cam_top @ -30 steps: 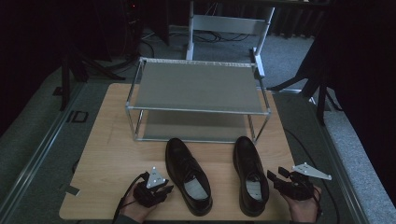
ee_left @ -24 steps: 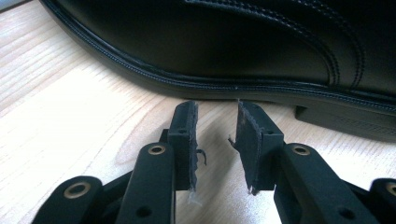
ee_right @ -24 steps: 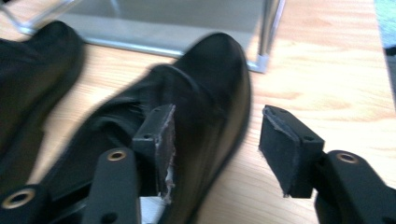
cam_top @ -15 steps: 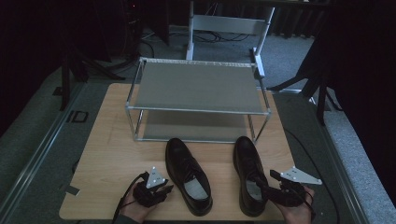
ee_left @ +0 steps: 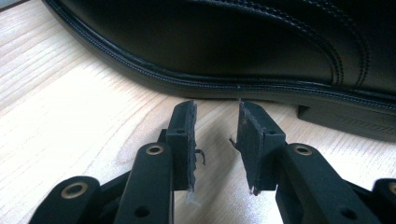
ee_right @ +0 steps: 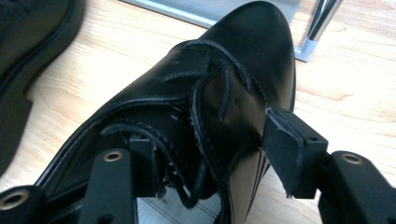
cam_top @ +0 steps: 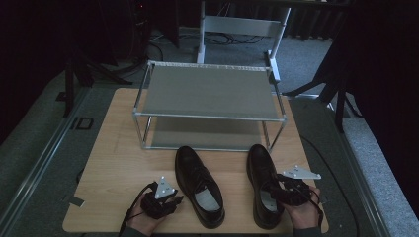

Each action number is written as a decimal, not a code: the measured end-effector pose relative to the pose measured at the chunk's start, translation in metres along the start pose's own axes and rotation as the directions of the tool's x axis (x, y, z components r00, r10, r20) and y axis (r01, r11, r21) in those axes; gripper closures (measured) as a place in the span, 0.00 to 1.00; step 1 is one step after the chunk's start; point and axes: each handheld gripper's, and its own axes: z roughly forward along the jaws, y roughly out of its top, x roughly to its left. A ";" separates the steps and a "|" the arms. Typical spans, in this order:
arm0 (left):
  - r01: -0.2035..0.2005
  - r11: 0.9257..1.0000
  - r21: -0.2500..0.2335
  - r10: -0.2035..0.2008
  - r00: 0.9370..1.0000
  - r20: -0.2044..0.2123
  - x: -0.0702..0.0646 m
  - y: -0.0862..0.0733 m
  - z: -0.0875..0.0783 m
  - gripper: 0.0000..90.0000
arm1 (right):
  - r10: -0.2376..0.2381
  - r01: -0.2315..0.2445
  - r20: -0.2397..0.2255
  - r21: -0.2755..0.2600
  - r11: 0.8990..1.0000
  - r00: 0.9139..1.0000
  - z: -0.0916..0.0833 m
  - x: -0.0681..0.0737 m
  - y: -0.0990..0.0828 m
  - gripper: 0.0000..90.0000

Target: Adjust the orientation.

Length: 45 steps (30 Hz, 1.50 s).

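Observation:
Two black leather lace-up shoes stand side by side on the wooden table point(cam_top: 123, 153), toes toward a metal shoe rack point(cam_top: 207, 89). My left gripper point(cam_top: 178, 200) point(ee_left: 217, 135) rests low on the table just left of the left shoe point(cam_top: 200, 187) point(ee_left: 233, 46), open, with nothing between its jaws. My right gripper point(cam_top: 276, 190) point(ee_right: 210, 154) straddles the right shoe point(cam_top: 261, 170) point(ee_right: 252, 37) at its laced opening. One jaw is inside the shoe and the other lies outside along its side. Its jaws have just been closing on that side, and I see no firm pinch.
The two-tier rack has bare grey shelves and a chrome leg point(ee_right: 322, 23) close to the right shoe's toe. A grey metal chair point(cam_top: 242, 24) stands behind the table. Dark stands and cables ring the table.
My right gripper has moved left from beside the right shoe onto its opening. The left gripper and both shoes have stayed in place.

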 end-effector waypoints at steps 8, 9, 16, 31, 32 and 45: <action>0.001 1.000 0.001 -0.001 1.000 0.001 0.000 0.000 0.001 0.75 | -0.013 0.016 0.073 -0.047 0.999 0.997 -0.003 0.005 -0.001 0.74; 0.001 1.000 0.001 -0.001 1.000 0.001 0.000 0.000 0.001 0.75 | -0.017 0.022 0.087 -0.059 0.998 0.996 -0.004 0.005 -0.001 0.76; 0.002 1.000 0.002 -0.002 1.000 0.000 0.000 0.000 0.001 0.75 | 0.036 -0.030 0.046 -0.126 0.992 0.998 -0.011 -0.012 0.001 0.87; 0.008 1.000 -0.003 -0.008 1.000 -0.006 0.001 0.000 0.000 0.75 | -0.181 0.192 0.072 -0.194 0.962 0.981 0.012 -0.011 0.033 0.88; 0.008 1.000 -0.002 -0.008 1.000 -0.006 0.001 0.000 0.000 0.75 | -0.199 0.211 0.079 -0.193 0.958 0.977 0.015 -0.010 0.035 0.88; 0.023 1.000 -0.011 -0.023 1.000 -0.004 0.004 0.001 -0.001 0.75 | -0.347 0.353 0.063 -0.139 0.925 0.936 0.041 -0.006 0.039 0.81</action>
